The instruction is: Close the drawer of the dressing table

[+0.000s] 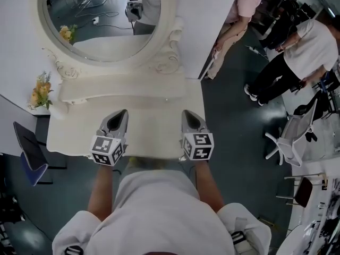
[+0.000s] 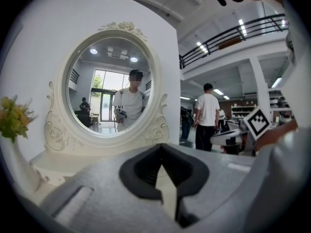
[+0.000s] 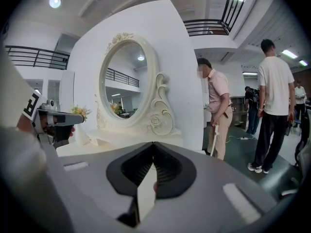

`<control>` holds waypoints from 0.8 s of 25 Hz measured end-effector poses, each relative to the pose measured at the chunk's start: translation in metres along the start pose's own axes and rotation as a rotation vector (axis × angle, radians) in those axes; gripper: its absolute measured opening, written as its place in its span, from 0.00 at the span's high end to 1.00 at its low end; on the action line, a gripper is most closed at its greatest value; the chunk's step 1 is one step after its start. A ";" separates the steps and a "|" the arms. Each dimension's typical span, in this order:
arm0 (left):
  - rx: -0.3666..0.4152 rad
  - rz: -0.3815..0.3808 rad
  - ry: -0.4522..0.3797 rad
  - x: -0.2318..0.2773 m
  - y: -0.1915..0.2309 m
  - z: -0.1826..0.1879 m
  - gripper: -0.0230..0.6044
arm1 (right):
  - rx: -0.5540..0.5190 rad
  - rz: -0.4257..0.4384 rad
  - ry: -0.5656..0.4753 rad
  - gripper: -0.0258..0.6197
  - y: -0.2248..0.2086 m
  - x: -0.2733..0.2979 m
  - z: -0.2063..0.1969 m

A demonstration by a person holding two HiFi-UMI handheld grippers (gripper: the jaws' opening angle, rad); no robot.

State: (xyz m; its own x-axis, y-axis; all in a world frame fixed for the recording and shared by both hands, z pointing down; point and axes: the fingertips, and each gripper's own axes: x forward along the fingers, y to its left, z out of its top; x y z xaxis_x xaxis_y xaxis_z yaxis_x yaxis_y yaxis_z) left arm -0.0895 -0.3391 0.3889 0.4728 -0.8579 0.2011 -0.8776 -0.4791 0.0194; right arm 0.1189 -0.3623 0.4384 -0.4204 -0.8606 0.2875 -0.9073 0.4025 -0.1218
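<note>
The cream dressing table with its oval mirror stands right in front of me. Its drawer front does not show from above; no open drawer is visible. My left gripper hovers over the front left of the tabletop, jaws shut and nothing in them. My right gripper is level with it over the front right, also shut and empty. In the left gripper view the left gripper points at the mirror. In the right gripper view the right gripper points at the mirror's carved right side.
A vase of yellow flowers stands at the table's left end. A dark blue chair sits on the floor to the left. To the right are two people, a white office chair and more furniture.
</note>
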 end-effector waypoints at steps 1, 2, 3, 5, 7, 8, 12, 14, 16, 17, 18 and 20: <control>0.002 0.000 -0.004 0.000 0.000 0.002 0.97 | -0.002 -0.003 -0.003 0.96 -0.001 -0.002 0.002; 0.004 -0.001 -0.008 0.000 -0.001 0.003 0.97 | -0.005 -0.006 -0.006 0.96 -0.002 -0.003 0.004; 0.006 -0.002 -0.013 0.000 -0.001 0.005 0.97 | -0.007 -0.008 -0.009 0.96 -0.003 -0.003 0.006; 0.010 -0.003 -0.023 0.000 0.000 0.009 0.97 | -0.013 -0.013 -0.015 0.96 -0.004 -0.005 0.010; 0.012 -0.001 -0.031 -0.001 0.002 0.012 0.97 | -0.021 -0.019 -0.021 0.96 -0.005 -0.006 0.015; 0.012 0.001 -0.035 -0.002 0.003 0.014 0.97 | -0.025 -0.023 -0.024 0.96 -0.006 -0.007 0.017; 0.013 0.011 -0.048 -0.004 0.008 0.022 0.97 | -0.045 -0.030 -0.032 0.96 -0.009 -0.011 0.025; 0.015 0.014 -0.058 -0.003 0.011 0.025 0.97 | -0.045 -0.034 -0.040 0.96 -0.009 -0.011 0.029; 0.015 0.016 -0.066 -0.002 0.015 0.028 0.97 | -0.050 -0.039 -0.046 0.96 -0.010 -0.009 0.032; 0.015 0.018 -0.068 -0.002 0.016 0.029 0.97 | -0.054 -0.042 -0.048 0.96 -0.010 -0.009 0.033; 0.014 0.021 -0.071 -0.002 0.018 0.029 0.97 | -0.057 -0.045 -0.050 0.96 -0.011 -0.009 0.034; 0.012 0.026 -0.075 0.000 0.020 0.031 0.97 | -0.059 -0.052 -0.057 0.96 -0.014 -0.009 0.037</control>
State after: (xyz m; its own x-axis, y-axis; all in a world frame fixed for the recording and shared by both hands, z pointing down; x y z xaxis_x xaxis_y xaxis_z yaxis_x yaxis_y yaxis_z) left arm -0.1049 -0.3548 0.3585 0.4553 -0.8812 0.1273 -0.8886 -0.4586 0.0037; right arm 0.1348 -0.3717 0.4023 -0.3740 -0.8965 0.2374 -0.9264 0.3730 -0.0510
